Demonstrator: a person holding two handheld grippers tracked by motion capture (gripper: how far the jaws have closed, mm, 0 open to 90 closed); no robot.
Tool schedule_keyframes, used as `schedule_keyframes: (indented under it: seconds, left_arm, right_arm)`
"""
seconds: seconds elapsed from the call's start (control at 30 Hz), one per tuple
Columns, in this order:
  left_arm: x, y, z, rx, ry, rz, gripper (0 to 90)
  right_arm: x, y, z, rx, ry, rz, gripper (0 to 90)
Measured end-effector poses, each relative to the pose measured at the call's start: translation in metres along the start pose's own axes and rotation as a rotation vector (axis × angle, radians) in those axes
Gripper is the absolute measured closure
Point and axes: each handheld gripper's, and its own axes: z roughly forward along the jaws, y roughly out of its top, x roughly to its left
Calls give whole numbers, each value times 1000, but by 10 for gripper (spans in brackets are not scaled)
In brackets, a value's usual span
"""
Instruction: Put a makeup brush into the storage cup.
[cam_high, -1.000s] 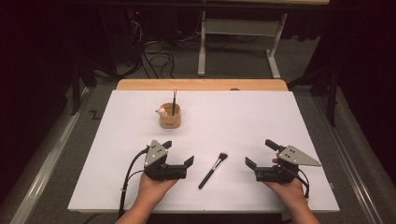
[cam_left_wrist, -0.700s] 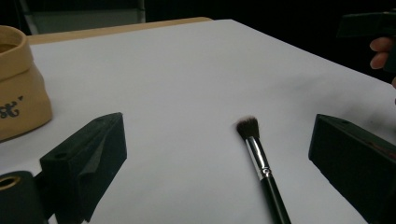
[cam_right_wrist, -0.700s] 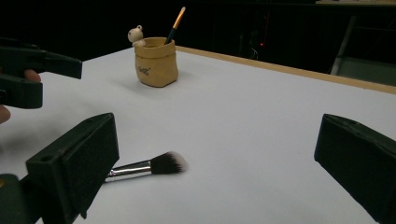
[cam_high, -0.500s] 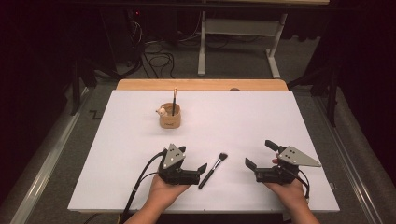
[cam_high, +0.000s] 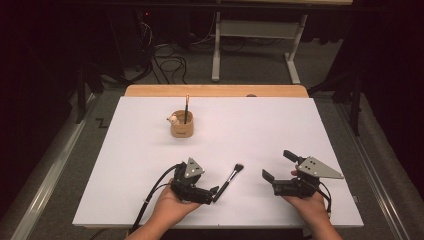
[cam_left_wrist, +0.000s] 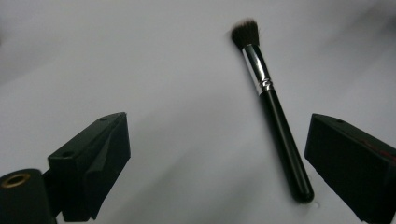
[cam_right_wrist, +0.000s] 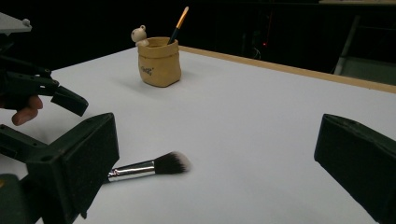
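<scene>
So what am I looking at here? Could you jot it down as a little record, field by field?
Surface: white table
Thing in hand: makeup brush, lying flat, bristles pointing away from the person
Left gripper: open, jaws either side of the brush handle, not closed on it
Right gripper: open, holding nothing, apart from the brush
Farther back: tan cup holding an upright brush

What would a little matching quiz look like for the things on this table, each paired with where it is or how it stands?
Things:
1. makeup brush
2. tan pot
3. left gripper
4. right gripper

States:
A. stands upright, a thin brush inside
B. open, apart from the brush, at the table's right
C. lies flat on the white table
D. open, jaws either side of the brush handle

Pairs: 1-C, 2-A, 3-D, 4-B
</scene>
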Motion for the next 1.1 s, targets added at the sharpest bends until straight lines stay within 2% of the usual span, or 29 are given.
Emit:
schedule_keyframes:
  seconds: [0.1,0.23,0.47,0.63,0.7,0.83,0.97,1.1]
  left_arm:
    - [1,-1,-3,25,13,14,88]
    - [5,-3,-5,93,27,10,83]
    - [7,-6,-9,180,37,5,84]
    - [10,-7,-11,226,52,-8,90]
    - [11,-7,-12,235,55,-30,91]
    - [14,-6,-12,280,54,-45,97]
    - [14,-6,-12,325,69,-43,106]
    - [13,-4,-11,356,63,-42,106]
  right_arm:
    - [1,0,0,-1,2,2,7]
    - [1,0,1,2,5,-5,7]
    - [1,0,1,2,4,-7,7]
    - [2,0,1,1,1,-7,7]
    - [3,0,1,2,1,-4,8]
    - [3,0,2,3,8,-7,8]
    - [3,0,2,5,12,-7,8]
    - [3,-1,2,3,9,-8,8]
